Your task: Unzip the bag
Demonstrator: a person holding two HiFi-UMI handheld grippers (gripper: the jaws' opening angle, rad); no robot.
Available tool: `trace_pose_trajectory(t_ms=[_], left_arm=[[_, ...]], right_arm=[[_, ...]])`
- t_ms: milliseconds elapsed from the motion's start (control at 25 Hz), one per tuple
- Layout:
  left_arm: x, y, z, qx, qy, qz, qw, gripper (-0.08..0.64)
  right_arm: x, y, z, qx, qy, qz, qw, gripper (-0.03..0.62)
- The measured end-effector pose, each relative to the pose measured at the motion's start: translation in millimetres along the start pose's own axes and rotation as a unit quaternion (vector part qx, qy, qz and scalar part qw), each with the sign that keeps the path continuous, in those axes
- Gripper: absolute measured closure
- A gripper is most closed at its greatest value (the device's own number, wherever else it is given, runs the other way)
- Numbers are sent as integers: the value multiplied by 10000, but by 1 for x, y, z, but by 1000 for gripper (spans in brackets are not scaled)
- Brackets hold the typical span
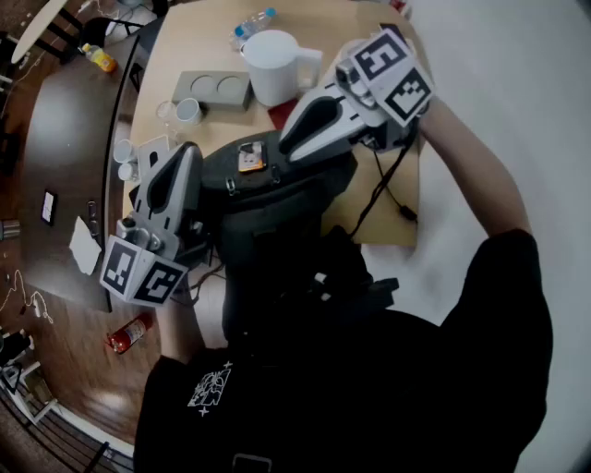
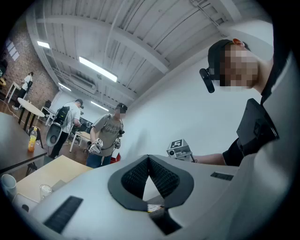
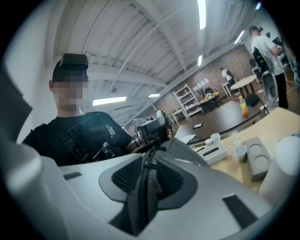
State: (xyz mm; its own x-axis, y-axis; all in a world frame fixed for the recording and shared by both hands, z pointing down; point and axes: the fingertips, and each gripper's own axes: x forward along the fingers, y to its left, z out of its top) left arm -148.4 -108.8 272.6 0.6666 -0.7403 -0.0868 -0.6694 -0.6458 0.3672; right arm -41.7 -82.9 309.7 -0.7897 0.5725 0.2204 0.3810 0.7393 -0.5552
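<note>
The dark grey bag (image 1: pixel 277 199) at the table's (image 1: pixel 203 46) 6 o'clock edge is clamped by a fold in the right gripper (image 3: pixel 149 161), seemingly for steadying; the left gripper (image 2: pixel 149 157), at 9 o'clock, is held closed.

Ceiling strip lights (image 2: pixel 98 69) give even brightness; fisheye edges warp and darken.

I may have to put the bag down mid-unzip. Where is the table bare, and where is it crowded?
Bare wood: the table's far-left part, between tray and bottle, and its near-right corner around the cable. Crowded: jug, tray and cups, all just beyond the bag.
</note>
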Motion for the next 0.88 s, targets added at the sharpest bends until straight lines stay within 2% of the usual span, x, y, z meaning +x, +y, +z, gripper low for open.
trace_pose_trajectory(t_ms=[200, 480, 640, 720, 800, 880], left_arm=[[0, -2, 0, -5, -20, 13, 10000, 561], [1, -4, 1, 36, -12, 22, 10000, 561], [1, -3, 1, 38, -3, 12, 10000, 561], [1, -3, 0, 47, 14, 13, 10000, 561], [2, -4, 0, 47, 16, 17, 10000, 561], [1, -4, 2, 25, -17, 18, 10000, 561]], right_arm=[[13, -4, -7, 653, 587, 672, 9939, 440], [24, -18, -13, 1344, 1478, 980, 9749, 437], [35, -21, -16, 1382, 2082, 993, 9632, 437], [41, -18, -18, 1404, 2306, 1161, 9559, 437], [42, -12, -17, 1470, 2386, 1339, 9505, 438], [40, -9, -15, 1503, 2318, 1401, 9508, 439]])
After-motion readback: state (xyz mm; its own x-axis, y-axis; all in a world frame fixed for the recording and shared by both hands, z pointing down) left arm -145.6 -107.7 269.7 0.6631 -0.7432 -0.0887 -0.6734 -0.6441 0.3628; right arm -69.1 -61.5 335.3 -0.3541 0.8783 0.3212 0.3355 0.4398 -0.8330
